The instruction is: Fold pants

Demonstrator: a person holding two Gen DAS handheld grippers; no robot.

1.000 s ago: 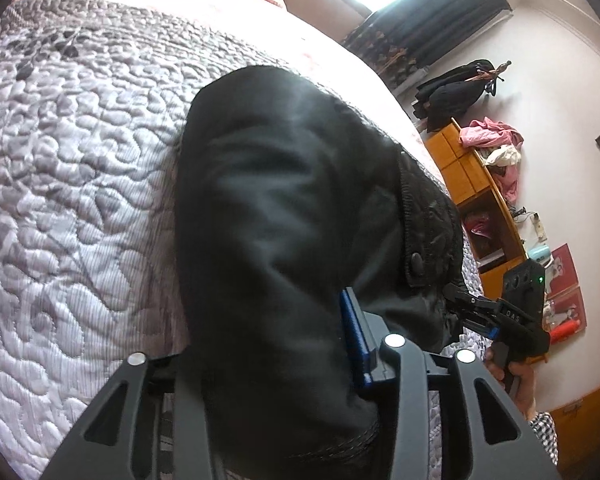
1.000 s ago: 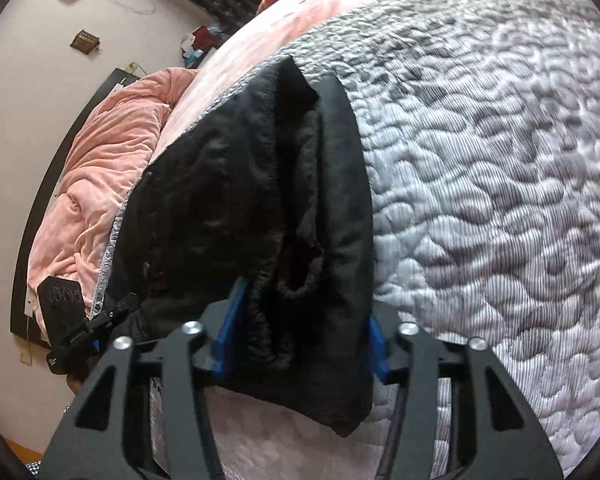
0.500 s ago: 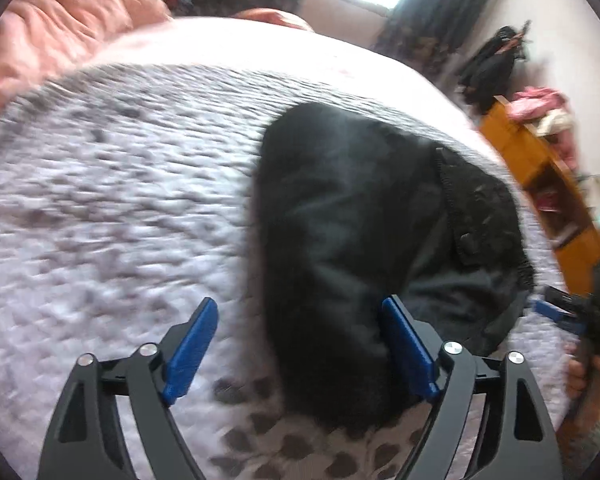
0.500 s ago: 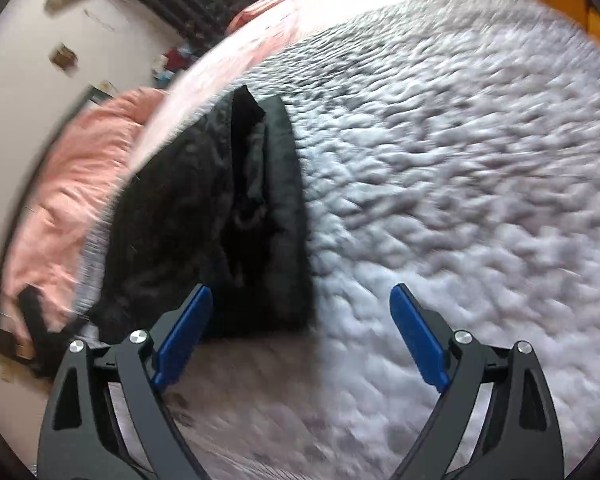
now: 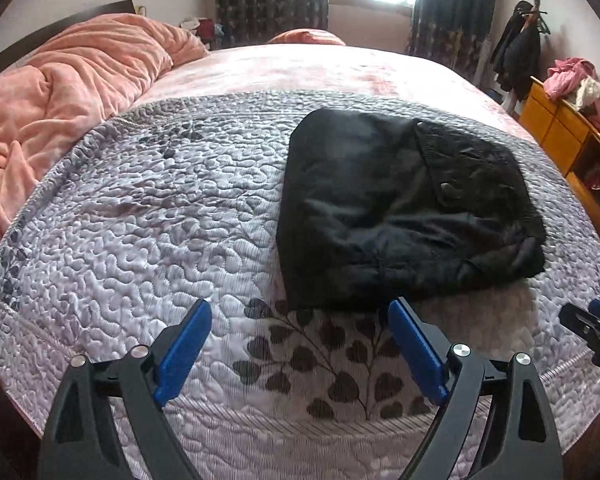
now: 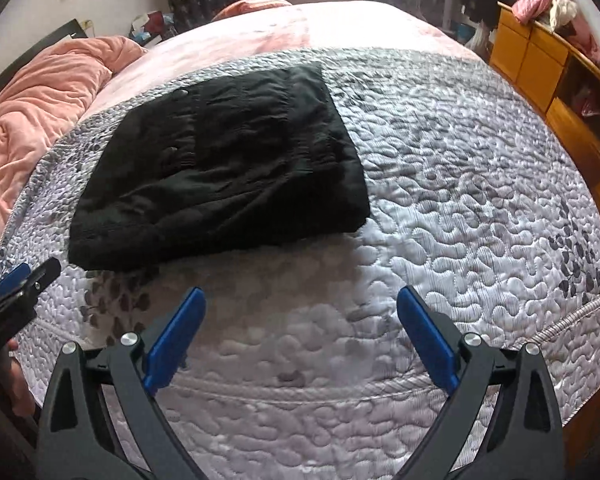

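- Now both my claws, left gripper (image 5: 300, 344) and right gripper (image 6: 300, 332), are opening, nothing between the jaws;
- folded black pants (image 5: 400, 216) lie flat on the quilted bedspread (image 5: 140, 240), near its front edge;
- I judge it best to withdraw clear without snagging the fold.

Right tongs (image 6: 300, 308) hang over the quilt (image 6: 460, 200), jaws opening wide with only bedspread between the blue pads (image 6: 172, 344). Up ahead and a touch left, the pants (image 6: 228, 168) lie folded in a dark bundle, clear of the tips. Far left, the left tongs (image 6: 16, 284) poke in beside the pants' near corner. A pink blanket (image 6: 40, 120) lies bunched beyond them.
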